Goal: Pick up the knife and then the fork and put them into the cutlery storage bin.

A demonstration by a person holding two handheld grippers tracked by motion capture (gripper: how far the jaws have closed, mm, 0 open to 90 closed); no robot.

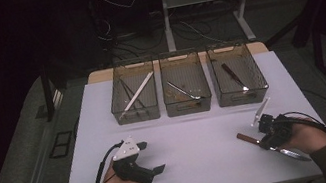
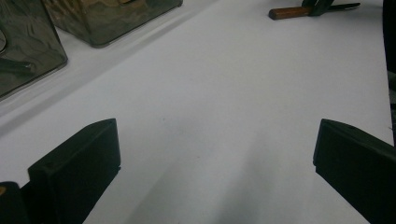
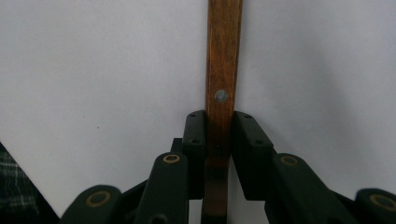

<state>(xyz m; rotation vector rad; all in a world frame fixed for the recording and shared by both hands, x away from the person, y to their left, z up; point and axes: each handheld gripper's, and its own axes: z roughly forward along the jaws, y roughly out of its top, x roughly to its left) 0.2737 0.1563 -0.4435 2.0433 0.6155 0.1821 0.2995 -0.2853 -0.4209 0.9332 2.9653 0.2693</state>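
**High view: a knife gripped near the right edge of the table**

High view: we see the right gripper (image 1: 265, 137) closed on a wooden-handled knife (image 1: 272, 146) lying on the white table (image 1: 198, 131) near its right edge, blade toward the person. The left gripper (image 1: 148, 159) rests at the front left with its jaws wide apart, holding nothing. Three smoky, see-through bins (image 1: 186, 89) stand in a row at the back, each with utensils inside.

Left gripper view: we look across the smooth, matte tabletop between two blocky black jaws spread far apart; the knife's brown handle (image 2: 289, 12) lies far off, near the top edge.

Right gripper view: the jaws are clamped on the knife handle (image 3: 224, 70), a narrow, flat strip of reddish wood with a metal rivet. We judge the hold narrow: the grip sits on the handle with the long steel blade behind it, so the knife could pivot or slip when lifted.
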